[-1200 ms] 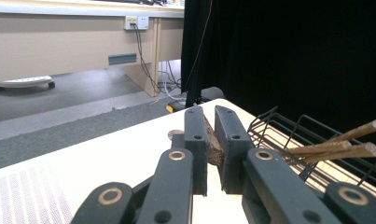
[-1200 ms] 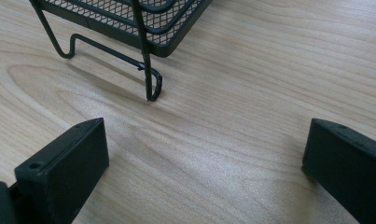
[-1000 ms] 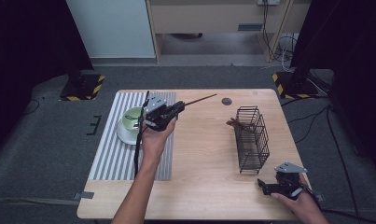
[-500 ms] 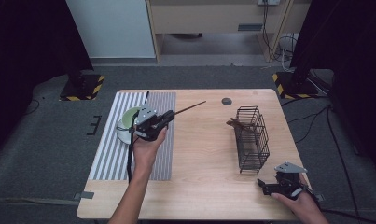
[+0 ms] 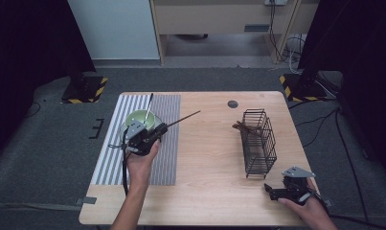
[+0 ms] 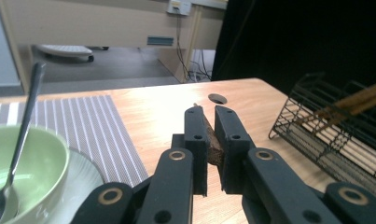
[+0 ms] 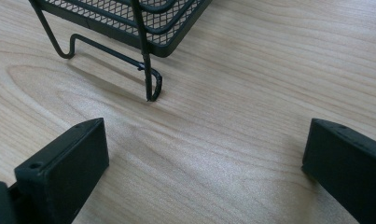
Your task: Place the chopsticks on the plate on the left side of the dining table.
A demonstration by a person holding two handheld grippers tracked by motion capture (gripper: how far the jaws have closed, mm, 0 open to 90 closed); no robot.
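Left claw [image 5: 158,132] sits over the striped placemat [image 5: 162,165] at the left of the tabletop [image 5: 210,158], just beside the green bowl [image 5: 139,118]. Its jaws are drawn close together and clamped on a dark brown chopstick [image 5: 183,118]; in the left gripper view the stick's brown butt [image 6: 212,144] is wedged between the two black jaws. In the high view the chopstick runs from the claw up and to the right, its thin tip over bare wood past the placemat's edge, well apart from the wire basket [image 5: 257,143]. The bowl rests on a pale plate [image 6: 80,175] on the placemat, with a metal spoon [image 6: 22,135] standing in it, handle leaning toward the far edge. The wire basket stands right of centre on the tabletop; more brown chopsticks [image 5: 242,127] lie in its far end, their ends poking out to the left. Right claw [image 5: 276,192] rests low at the near right corner of the tabletop, just beside the basket's near end, held by the right hand [image 5: 310,211]. In the right gripper view its jaws stand wide apart with bare wood between them and the basket's wire foot [image 7: 150,86] just ahead. A round cable hole [image 5: 232,103] lies near the far edge.
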